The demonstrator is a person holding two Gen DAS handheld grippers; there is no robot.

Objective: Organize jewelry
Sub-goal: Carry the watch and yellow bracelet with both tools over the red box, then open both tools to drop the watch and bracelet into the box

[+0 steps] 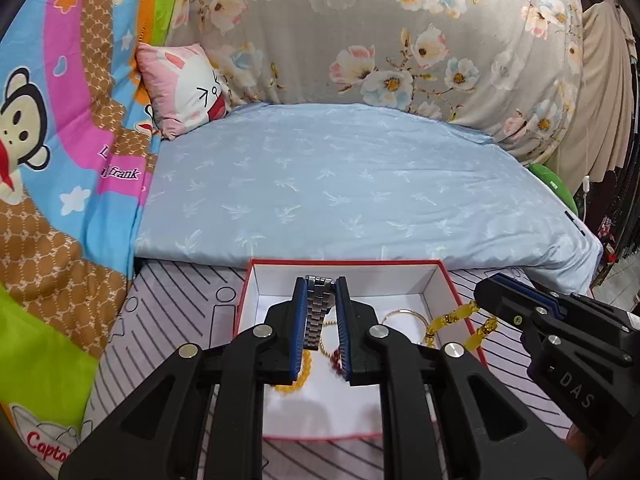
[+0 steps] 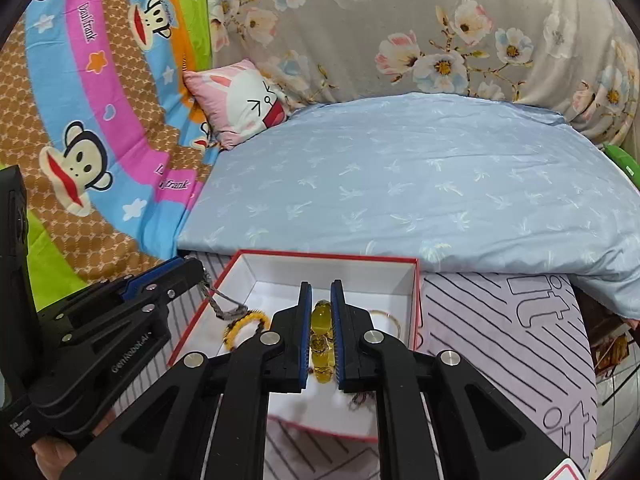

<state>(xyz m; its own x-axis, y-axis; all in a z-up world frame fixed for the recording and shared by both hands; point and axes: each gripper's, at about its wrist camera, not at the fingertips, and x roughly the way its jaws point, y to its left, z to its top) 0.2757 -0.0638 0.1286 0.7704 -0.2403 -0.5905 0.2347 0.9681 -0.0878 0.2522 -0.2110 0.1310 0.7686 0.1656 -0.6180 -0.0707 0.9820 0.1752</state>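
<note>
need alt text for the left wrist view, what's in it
The left gripper is shut on a silver watch band above an open red box holding bracelets. At right, the right gripper holds a yellow bead bracelet; a pale blue quilt lies beyond.

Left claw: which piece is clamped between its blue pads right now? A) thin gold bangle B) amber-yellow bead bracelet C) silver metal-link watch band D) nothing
C: in the left wrist view the left claw is shut on the silver metal-link watch band, above the red-rimmed white box.
</note>
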